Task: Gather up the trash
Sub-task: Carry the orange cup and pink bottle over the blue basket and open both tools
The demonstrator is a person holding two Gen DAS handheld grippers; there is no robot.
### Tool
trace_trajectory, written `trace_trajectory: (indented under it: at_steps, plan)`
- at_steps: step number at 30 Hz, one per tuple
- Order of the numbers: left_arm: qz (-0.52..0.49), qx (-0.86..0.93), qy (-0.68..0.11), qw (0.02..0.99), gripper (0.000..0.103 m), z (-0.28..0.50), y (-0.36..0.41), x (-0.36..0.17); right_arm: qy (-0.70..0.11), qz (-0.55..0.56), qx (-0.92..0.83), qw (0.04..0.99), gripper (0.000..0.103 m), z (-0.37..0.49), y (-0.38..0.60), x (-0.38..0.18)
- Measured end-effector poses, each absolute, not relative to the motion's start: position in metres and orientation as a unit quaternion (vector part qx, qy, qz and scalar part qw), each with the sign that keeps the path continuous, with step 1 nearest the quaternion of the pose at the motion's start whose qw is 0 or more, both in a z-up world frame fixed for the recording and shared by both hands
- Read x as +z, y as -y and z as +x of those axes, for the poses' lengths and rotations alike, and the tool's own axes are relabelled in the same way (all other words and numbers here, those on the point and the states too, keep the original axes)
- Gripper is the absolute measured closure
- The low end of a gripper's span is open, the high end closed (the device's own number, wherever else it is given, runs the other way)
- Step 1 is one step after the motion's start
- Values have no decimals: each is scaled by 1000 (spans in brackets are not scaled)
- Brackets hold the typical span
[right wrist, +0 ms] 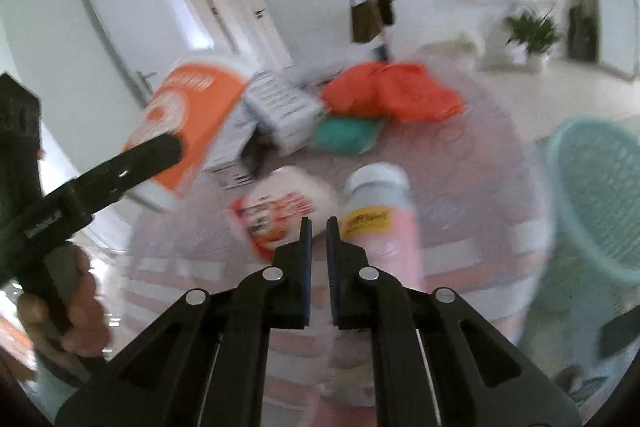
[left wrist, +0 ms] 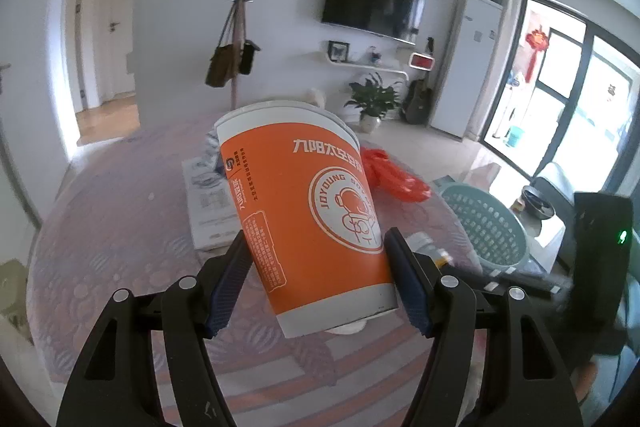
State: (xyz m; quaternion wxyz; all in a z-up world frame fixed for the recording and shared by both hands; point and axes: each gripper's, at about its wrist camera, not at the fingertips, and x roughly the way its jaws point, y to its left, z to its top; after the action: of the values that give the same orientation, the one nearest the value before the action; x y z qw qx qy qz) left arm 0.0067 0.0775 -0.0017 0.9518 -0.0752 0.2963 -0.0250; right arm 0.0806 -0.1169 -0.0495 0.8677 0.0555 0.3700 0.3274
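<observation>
Paper cup point(left wrist: 308, 223), orange with white rims, tilted, held off the table point(left wrist: 120, 247) in the left gripper point(left wrist: 320, 279), pads on both sides. Behind: orange bag point(left wrist: 394, 177), booklet point(left wrist: 208, 203). Mesh basket point(left wrist: 484, 223) right. Right gripper point(right wrist: 319, 227) nearly closed, empty; pink bottle point(right wrist: 382, 223) and wrapper point(right wrist: 280, 211) just beyond.

I'm seeing the orange-and-white paper cup point(left wrist: 316, 223) tilting off the table (astronaut logo facing me). The pink bottle point(right wrist: 382, 223) with a white cap is lying beside a red-and-white packet point(right wrist: 286, 211), with an orange plastic bag point(right wrist: 394, 93) sitting farther back.
</observation>
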Motion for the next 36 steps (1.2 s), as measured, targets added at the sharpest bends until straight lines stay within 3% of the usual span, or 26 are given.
trace_trajectory:
  at_steps: [1, 3, 4, 5, 11, 15, 20, 36]
  plan:
    - [-78, -24, -296, 952, 38, 6, -80, -1, -371, 60, 329, 866, 90, 82, 122, -48]
    - [-82, -23, -294, 952, 38, 6, -82, 1, -374, 62, 322, 868, 66, 81, 132, -45]
    - [-82, -22, -292, 953, 38, 5, -82, 2, -380, 55, 313, 868, 38, 79, 134, -45]
    - [-81, -22, -291, 953, 38, 5, -81, 3, -386, 52, 306, 869, 29, 76, 137, -45]
    - [-81, -30, -294, 952, 38, 1, -72, -3, -479, -5, 267, 836, 29, 80, 121, -77]
    - [-78, -31, -303, 949, 38, -2, -69, -10, -479, -35, 242, 843, 32, 81, 103, -80]
    - [-73, -36, -298, 951, 38, -6, -67, -7, -468, -110, 193, 855, 57, 79, 83, -83]
    - [-49, -67, -303, 949, 38, 25, -32, 2, -437, 15, 213, 874, 58, 94, 144, -63]
